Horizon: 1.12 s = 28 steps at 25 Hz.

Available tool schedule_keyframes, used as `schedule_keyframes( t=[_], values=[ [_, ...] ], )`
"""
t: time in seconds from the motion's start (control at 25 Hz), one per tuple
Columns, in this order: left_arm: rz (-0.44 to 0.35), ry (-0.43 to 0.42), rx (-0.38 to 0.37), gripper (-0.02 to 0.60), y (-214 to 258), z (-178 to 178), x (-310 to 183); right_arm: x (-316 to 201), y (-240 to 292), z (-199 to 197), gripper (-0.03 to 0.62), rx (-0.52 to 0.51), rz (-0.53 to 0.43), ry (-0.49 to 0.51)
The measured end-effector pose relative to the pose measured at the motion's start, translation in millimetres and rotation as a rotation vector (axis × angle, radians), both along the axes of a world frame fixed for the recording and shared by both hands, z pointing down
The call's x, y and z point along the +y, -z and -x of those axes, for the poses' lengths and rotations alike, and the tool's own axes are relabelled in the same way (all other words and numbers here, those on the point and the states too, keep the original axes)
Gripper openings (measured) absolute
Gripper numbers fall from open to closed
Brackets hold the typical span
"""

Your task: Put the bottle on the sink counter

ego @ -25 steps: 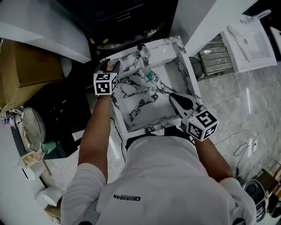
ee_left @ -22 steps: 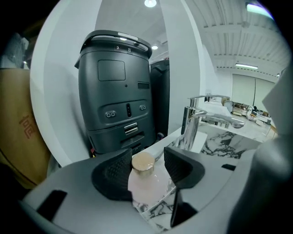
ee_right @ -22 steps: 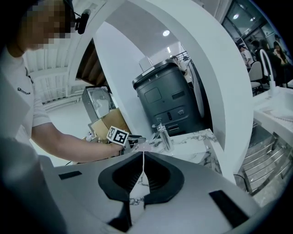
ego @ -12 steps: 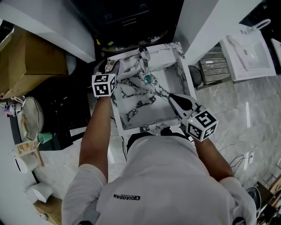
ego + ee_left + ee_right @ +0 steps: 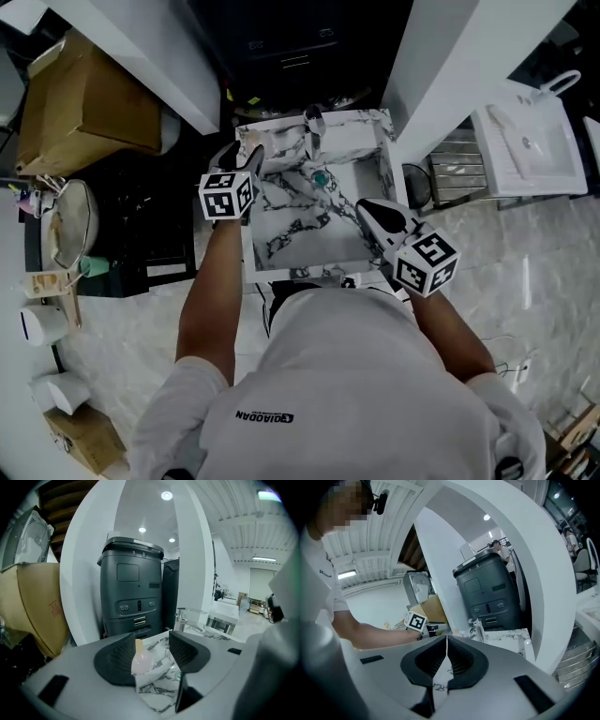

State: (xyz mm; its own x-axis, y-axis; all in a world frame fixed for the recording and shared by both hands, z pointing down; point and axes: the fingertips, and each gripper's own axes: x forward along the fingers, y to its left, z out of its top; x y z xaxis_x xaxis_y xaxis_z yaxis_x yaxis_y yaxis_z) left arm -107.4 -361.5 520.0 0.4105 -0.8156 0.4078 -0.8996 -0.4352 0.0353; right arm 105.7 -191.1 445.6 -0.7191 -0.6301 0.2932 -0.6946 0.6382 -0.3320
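The bottle (image 5: 140,660) stands on the sink counter's (image 5: 281,234) left edge, faucet (image 5: 314,122) at its back, cardboard box (image 5: 89,112) farther left.

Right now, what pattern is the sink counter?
White marble with dark veins on the sink counter, clearest in the head view.

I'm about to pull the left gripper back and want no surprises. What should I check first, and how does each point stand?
1. Bottle stands upright on the sink counter: ok.
2. Left gripper jaws have just been opening and stand wide, with the bottle loose between them: ok.
3. Right gripper shut, nothing in it: ok.
4. Faucet apart from the bottle: ok.
5. Bottle's base well in from the counter edge: cannot tell.
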Motion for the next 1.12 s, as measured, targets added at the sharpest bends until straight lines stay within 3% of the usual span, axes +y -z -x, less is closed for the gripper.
schedule_keyframes(
  t=[0.16,0.52,0.72,0.96,1.12],
  values=[
    [-0.015,0.013,0.031,0.224,22,-5,23,3,5,2,0.043,-0.025,0.008,0.030],
    [-0.042,0.042,0.162,0.036,56,-44,106,21,18,2,0.041,-0.047,-0.051,0.127],
    [-0.080,0.023,0.202,0.015,85,-55,146,32,19,3,0.040,-0.054,-0.052,0.180],
    [-0.006,0.023,0.177,0.014,83,-73,184,39,13,1,0.040,-0.044,-0.044,0.199],
    [-0.028,0.021,0.198,0.014,97,-87,196,38,15,-1,0.040,-0.051,-0.036,0.198]
  ],
)
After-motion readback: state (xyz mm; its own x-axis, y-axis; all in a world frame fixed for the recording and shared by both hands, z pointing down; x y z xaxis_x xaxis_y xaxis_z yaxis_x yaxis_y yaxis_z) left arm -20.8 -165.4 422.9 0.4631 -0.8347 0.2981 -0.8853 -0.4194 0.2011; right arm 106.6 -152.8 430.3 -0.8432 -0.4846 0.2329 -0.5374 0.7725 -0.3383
